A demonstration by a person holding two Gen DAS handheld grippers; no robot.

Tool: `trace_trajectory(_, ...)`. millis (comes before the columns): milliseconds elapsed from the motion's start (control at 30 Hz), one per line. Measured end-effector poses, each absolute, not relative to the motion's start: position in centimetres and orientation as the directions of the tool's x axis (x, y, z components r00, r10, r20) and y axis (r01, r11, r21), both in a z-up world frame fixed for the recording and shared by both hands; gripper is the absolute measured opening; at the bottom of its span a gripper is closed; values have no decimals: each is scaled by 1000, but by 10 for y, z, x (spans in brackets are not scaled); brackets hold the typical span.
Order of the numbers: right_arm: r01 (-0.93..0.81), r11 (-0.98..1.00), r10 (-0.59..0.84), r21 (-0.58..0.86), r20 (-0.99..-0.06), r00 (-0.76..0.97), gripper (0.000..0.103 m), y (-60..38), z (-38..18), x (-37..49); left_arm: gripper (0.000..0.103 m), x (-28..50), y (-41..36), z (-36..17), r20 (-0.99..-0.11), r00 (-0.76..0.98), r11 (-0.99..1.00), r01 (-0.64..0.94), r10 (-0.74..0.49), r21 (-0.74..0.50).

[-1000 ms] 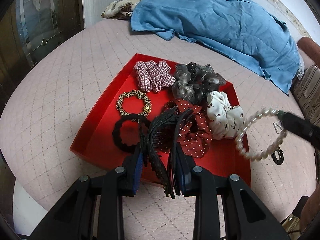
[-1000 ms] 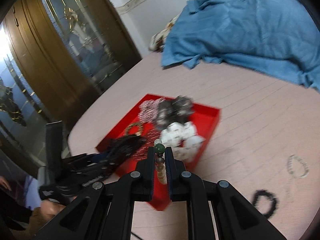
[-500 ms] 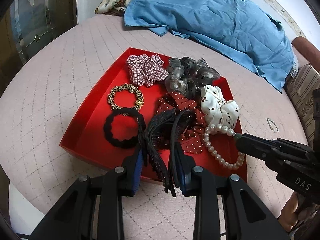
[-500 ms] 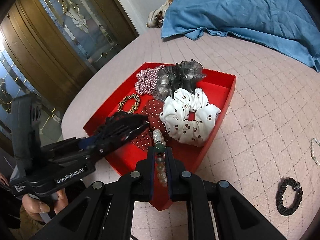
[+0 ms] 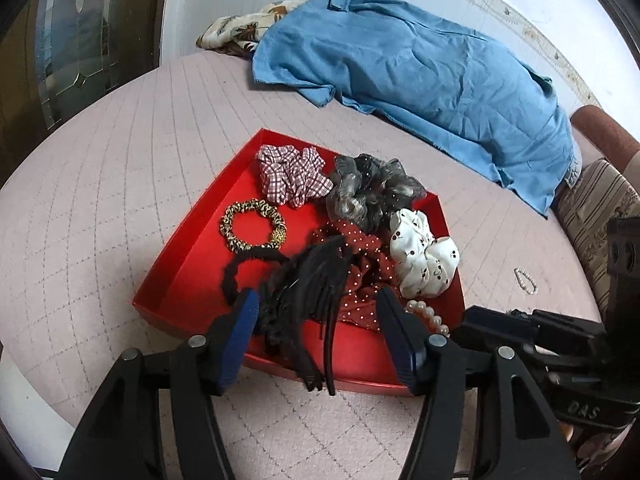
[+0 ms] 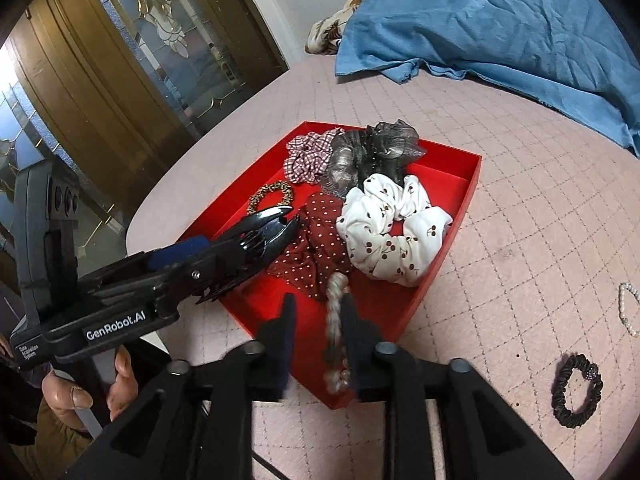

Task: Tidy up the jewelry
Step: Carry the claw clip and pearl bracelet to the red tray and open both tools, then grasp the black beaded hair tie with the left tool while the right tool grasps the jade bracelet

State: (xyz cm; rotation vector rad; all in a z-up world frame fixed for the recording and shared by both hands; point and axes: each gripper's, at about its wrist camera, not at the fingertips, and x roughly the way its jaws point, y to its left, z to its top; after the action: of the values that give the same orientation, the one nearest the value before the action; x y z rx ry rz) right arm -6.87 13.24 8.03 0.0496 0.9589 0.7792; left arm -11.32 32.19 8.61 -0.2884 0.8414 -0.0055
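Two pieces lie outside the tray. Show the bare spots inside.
Red tray: bare near-left corner below the leopard hair tie, bare far-right corner behind the white cherry scrunchie. Middle and near edge are crowded.

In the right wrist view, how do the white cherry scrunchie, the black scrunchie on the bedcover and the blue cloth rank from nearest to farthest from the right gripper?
1. White cherry scrunchie: inside the red tray, just ahead of the right gripper.
2. Black scrunchie: on the bedcover, off to the right.
3. Blue cloth: far back, at the top.
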Motion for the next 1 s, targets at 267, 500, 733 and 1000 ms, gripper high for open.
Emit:
trace_trajectory(267, -610, 689, 648, 391, -710, 277, 35, 138, 81, -81, 62, -119, 336, 90, -706, 701, 943, -158, -101, -291)
trace_trajectory(500, -591, 705, 649, 392, -693, 314, 49, 110, 89, -90, 62, -121, 337, 89, -708, 704, 949, -181, -59, -259)
trace_trajectory(733, -470, 812, 556, 346, -703, 443, 55, 18, 92, -93, 62, -128, 317, 99, -705, 709, 969, -175, 1, -175)
trace_trajectory(1000, -228, 929, 370, 291, -738, 564, 66, -110, 78, -84, 69, -137, 241, 132, -699, 710, 992, -8, -84, -127)
